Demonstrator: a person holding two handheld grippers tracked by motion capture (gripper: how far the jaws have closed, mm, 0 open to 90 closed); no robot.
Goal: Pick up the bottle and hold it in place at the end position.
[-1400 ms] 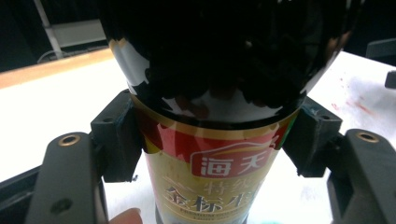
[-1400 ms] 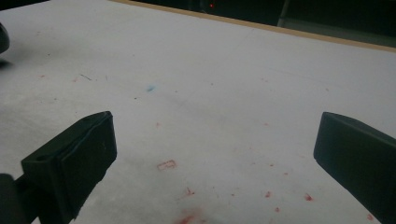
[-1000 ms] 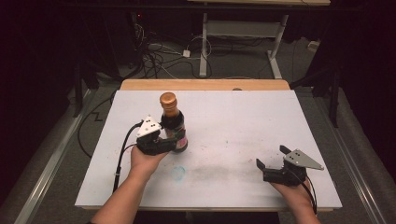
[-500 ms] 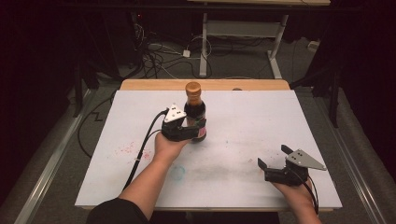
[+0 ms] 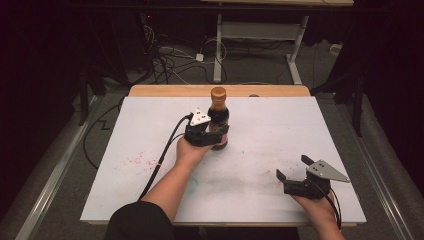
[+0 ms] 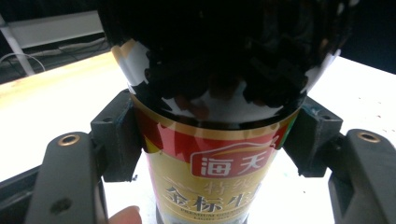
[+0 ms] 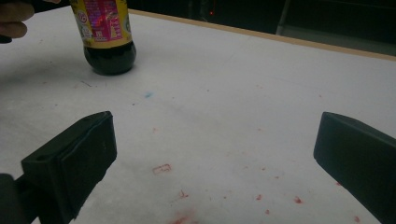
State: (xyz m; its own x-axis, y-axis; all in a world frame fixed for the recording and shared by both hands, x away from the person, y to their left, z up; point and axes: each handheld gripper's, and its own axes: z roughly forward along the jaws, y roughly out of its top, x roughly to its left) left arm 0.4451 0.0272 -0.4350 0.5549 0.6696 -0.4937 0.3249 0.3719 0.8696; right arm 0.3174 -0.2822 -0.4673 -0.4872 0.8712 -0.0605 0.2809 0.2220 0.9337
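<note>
High view: we see the left gripper clamped on the upright dark sauce bottle, standing on the white table toward its far middle, while at the near right the right gripper rests with jaws spread wide, holding nothing

Dark sauce bottle, tan-capped, stands upright on white table.

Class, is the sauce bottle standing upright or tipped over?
Upright: the sauce bottle stands with its cap on top, gripped by the left tongs.
</note>
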